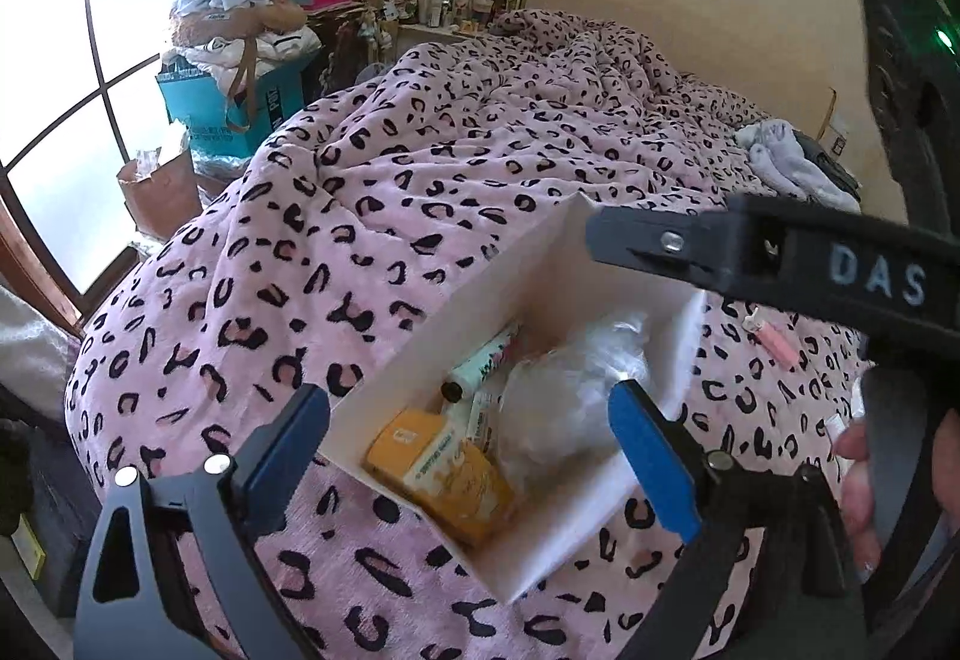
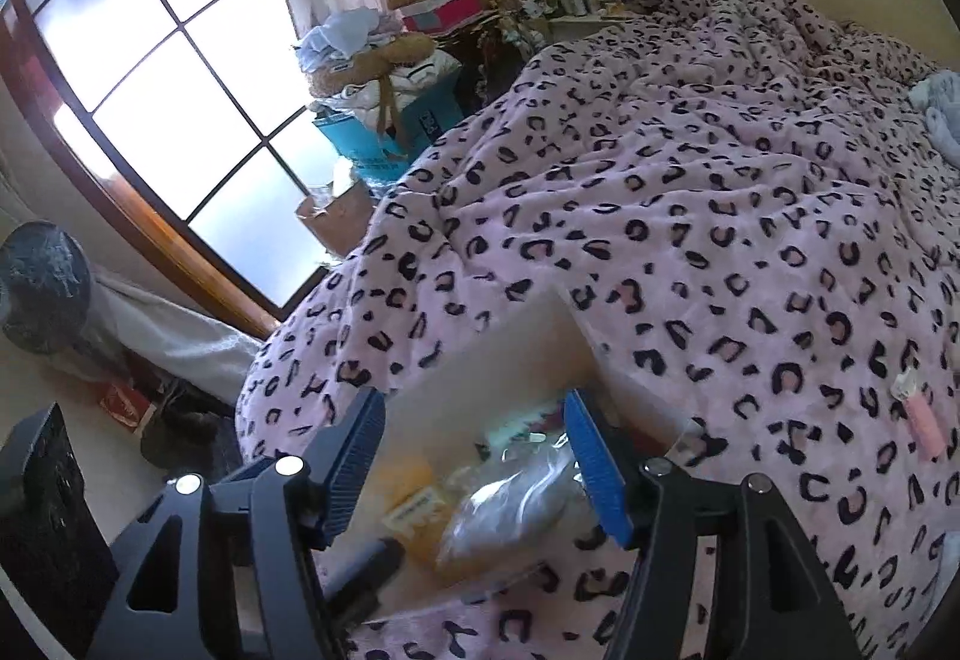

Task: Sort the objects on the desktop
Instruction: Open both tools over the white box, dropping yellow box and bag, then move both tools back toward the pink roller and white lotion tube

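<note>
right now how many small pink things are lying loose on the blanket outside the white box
1: a small pink item lies on the leopard-print blanket right of the white box. Others may hide behind the tongs.

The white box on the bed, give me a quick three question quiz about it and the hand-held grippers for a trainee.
1. True or false: the white box sits on a bare wooden desk.
2. Multiple choice: the small pink object lies A) inside the box, B) on the blanket outside the box, C) between the left hand-held gripper's fingers.
3. Fill in: beside the yellow packet in the box lies a clear plastic ____.

Key
1. False: it rests on the pink leopard-print blanket.
2. B.
3. Bag. Both the left and the right hand-held gripper are open and hold nothing.
</note>
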